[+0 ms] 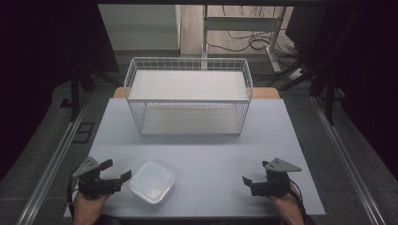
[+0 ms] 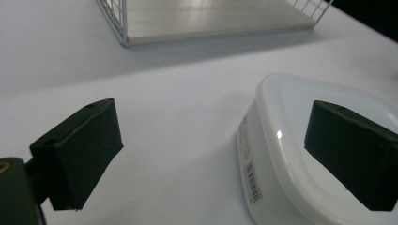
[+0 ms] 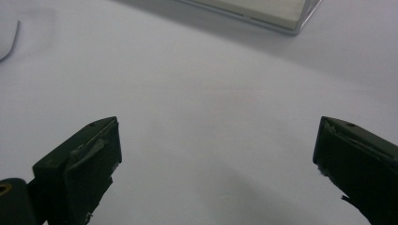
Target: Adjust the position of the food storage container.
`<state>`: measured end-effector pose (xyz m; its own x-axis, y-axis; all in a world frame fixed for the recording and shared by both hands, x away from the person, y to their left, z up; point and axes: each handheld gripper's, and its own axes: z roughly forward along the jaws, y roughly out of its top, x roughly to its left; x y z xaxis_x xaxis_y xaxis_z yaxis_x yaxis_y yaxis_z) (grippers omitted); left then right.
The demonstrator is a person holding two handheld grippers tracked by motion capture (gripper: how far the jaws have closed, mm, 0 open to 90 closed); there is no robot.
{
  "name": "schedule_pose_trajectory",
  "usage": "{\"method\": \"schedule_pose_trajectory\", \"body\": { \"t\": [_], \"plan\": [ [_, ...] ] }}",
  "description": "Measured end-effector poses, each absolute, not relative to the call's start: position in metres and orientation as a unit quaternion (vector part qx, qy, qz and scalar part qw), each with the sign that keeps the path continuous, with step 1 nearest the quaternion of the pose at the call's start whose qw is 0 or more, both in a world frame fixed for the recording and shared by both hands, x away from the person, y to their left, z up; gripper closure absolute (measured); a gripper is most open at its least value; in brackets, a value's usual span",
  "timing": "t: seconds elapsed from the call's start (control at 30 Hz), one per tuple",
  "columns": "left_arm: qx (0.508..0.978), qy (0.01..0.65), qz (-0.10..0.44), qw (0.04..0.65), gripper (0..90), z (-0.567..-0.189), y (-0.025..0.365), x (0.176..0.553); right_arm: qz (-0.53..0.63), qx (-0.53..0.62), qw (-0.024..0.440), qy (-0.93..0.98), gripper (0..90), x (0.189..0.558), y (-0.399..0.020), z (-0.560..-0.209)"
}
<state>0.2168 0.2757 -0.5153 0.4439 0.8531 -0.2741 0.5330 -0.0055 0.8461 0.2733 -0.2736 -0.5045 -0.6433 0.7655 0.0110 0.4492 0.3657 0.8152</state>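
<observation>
A shallow clear plastic container [image 1: 151,182] with a white lid lies near the table's front left. My left gripper [image 1: 117,169] is just left of it, open, with nothing between its jaws. In the left gripper view the container [image 2: 281,164] shows a barcode label on its side; the right jaw hangs over its lid and the left jaw over bare table, so my left gripper [image 2: 213,150] straddles its near edge without touching it. My right gripper [image 1: 255,172] stands open at the front right, over bare table [image 3: 216,164].
A white wire rack [image 1: 136,117] with a flat white top and base stands at the middle back of the pale table [image 1: 211,150]. Its near corner [image 2: 117,23] and base edge [image 3: 263,11] show in the gripper views. Dark floor and metal rails flank the table.
</observation>
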Motion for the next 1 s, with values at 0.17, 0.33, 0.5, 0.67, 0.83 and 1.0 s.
{"method": "schedule_pose_trajectory", "body": {
  "t": [0.17,0.33,0.5,0.67,0.83,1.0],
  "plan": [
    [0.712,0.483,0.182,0.476,19.5,-0.507,0.268,0.211,0.428,0.383,0.189,0.797,1.1,0.273,-0.277,-0.503],
    [0.725,0.457,0.182,0.482,48.5,-0.495,0.259,0.203,0.434,0.384,0.194,0.791,1.1,0.272,-0.278,-0.501],
    [0.74,0.437,0.188,0.476,68.1,-0.486,0.247,0.19,0.443,0.389,0.197,0.783,1.4,0.272,-0.281,-0.499],
    [0.757,0.405,0.178,0.481,84.4,-0.483,0.235,0.17,0.435,0.386,0.194,0.79,1.5,0.273,-0.279,-0.5],
    [0.77,0.394,0.151,0.479,90.0,-0.491,0.227,0.16,0.428,0.384,0.19,0.796,1.5,0.273,-0.276,-0.502],
    [0.782,0.387,0.137,0.469,90.0,-0.497,0.224,0.155,0.421,0.378,0.188,0.803,1.5,0.273,-0.274,-0.503]
  ]
}}
